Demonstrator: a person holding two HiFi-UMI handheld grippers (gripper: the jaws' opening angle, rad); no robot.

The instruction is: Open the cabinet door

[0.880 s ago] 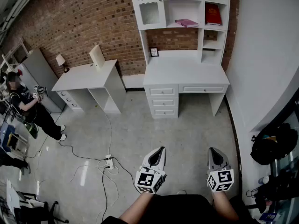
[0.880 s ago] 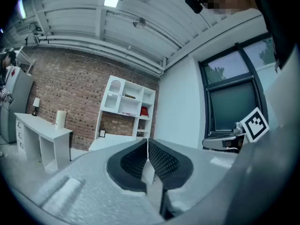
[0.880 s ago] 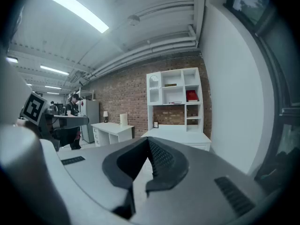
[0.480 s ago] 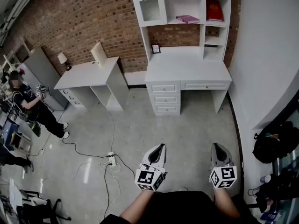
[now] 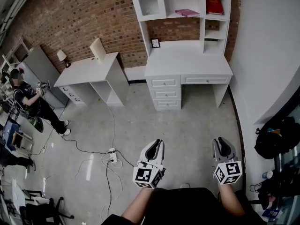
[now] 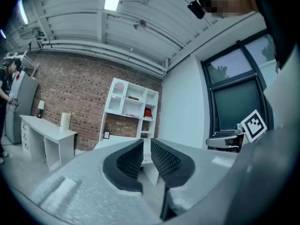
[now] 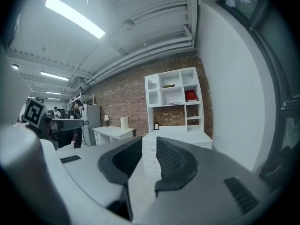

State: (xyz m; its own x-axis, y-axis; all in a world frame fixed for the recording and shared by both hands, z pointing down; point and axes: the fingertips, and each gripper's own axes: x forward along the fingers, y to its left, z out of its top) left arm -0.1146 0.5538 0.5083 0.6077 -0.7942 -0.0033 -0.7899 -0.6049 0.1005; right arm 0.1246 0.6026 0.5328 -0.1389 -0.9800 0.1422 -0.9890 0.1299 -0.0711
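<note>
The white desk with a hutch (image 5: 187,62) stands against the brick wall, far ahead of me. Its small glass-fronted cabinet door (image 5: 151,3) at the hutch's upper left is closed; open shelves beside it hold a red book (image 5: 213,3) and a pink one. The same hutch is distant in the left gripper view (image 6: 131,102) and the right gripper view (image 7: 171,95). My left gripper (image 5: 156,146) (image 6: 146,142) is shut and empty. My right gripper (image 5: 224,146) (image 7: 149,142) has its jaws slightly apart with nothing between them. Both are held low, far from the cabinet.
A second white desk (image 5: 89,71) with a lamp stands to the left. A power strip and cables (image 5: 112,151) lie on the floor ahead left. A person (image 5: 28,97) stands at far left. A white wall and a black bag (image 5: 276,139) are on the right.
The head view has shifted a little, so the hutch sits higher in the picture. Both grippers stay low in front of me with their jaws unchanged.
</note>
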